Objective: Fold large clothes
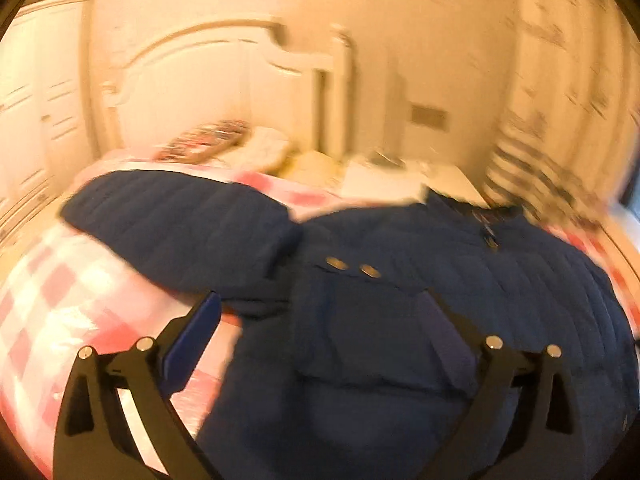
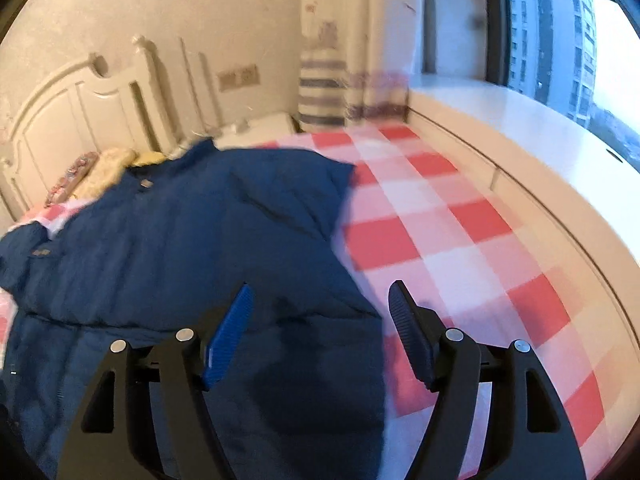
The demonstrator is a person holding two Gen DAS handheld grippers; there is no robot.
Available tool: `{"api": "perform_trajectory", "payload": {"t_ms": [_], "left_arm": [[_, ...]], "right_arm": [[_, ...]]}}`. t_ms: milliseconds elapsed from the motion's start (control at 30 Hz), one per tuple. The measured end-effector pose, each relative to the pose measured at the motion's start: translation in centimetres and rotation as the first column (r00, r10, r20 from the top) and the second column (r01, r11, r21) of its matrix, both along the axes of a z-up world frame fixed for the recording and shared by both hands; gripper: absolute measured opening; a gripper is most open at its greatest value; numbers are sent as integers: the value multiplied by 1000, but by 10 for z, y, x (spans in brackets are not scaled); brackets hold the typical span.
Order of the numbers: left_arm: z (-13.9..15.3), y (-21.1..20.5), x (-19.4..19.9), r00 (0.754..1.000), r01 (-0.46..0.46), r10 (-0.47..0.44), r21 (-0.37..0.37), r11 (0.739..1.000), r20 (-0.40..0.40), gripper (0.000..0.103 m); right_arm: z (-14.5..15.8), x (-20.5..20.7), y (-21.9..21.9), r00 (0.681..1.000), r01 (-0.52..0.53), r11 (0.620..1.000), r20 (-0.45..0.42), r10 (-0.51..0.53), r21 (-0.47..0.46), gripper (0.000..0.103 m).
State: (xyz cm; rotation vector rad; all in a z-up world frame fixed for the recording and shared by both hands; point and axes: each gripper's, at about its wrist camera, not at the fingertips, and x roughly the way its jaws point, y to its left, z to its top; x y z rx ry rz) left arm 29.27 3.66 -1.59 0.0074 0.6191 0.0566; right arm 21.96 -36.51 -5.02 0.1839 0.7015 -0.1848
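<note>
Above the jacket [image 1: 400,320], hand-held gripper [image 1: 320,312] tilted down

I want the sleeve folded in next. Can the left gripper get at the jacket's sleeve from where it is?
Probably yes. The left gripper is open over the jacket, and the sleeve lies flat on the bedspread just ahead to its left, with nothing lying over it.
</note>
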Motion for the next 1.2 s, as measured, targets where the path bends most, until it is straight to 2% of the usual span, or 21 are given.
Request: {"api": "perform_trajectory", "payload": {"t_ms": [67,167,233,300,367,433,567,633,667,733,767,867,933,1033,1067,1167,1200], "left_arm": [[-11,-15,8,999,40,-37,71,997,-36,98],[-28,-31,23,993,63,-53,93,994,-102,98],[-39,-38,34,988,68,-52,104,992,-146,98],[-51,-44,40,982,77,-52,135,988,-182,98],[-63,-45,43,974,84,-48,157,984,-219,98],[-64,-42,43,974,85,-51,152,985,-219,99],[-68,-45,45,974,84,-46,161,983,-223,101],[-69,-47,45,975,82,-43,174,981,-217,101],[-69,-48,44,976,82,-42,180,980,-215,101],[-68,-48,43,976,81,-40,189,979,-214,101],[-68,-49,43,976,82,-40,192,978,-214,101],[-68,-50,43,976,81,-37,202,976,-213,101],[-68,-51,43,976,82,-36,209,975,-213,101],[-68,-51,42,977,83,-37,210,974,-212,101],[-68,-50,42,976,85,-42,200,976,-213,101],[-68,-45,44,974,91,-54,160,983,-221,101],[-68,-44,45,973,92,-57,148,985,-224,101]], "right_arm": [[10,5,14,999,-50,999,8,50,-15,68],[15,27,43,990,-143,987,-31,141,-74,68],[3,49,60,977,-198,976,-102,189,-91,68],[-24,68,70,952,-235,966,-229,205,-111,69],[-27,70,74,951,-236,964,-232,203,-125,70],[-19,71,73,947,-240,964,-245,207,-112,69],[13,70,69,975,-202,970,-118,187,-134,69],[18,76,70,976,-207,970,-92,196,-130,69],[14,83,73,969,-233,964,-112,219,-131,69],[-18,105,88,916,-326,934,-294,274,-146,69],[-22,107,92,915,-335,926,-295,276,-173,70],[-11,115,87,917,-317,938,-300,264,-143,70],[9,121,81,949,-260,955,-221,225,-143,71],[17,140,75,970,-202,969,-168,177,-145,71],[14,152,74,969,-196,970,-181,169,-145,71],[-16,179,71,942,-200,972,-298,156,-122,73],[-21,182,71,939,-203,972,-304,160,-116,75]]}}
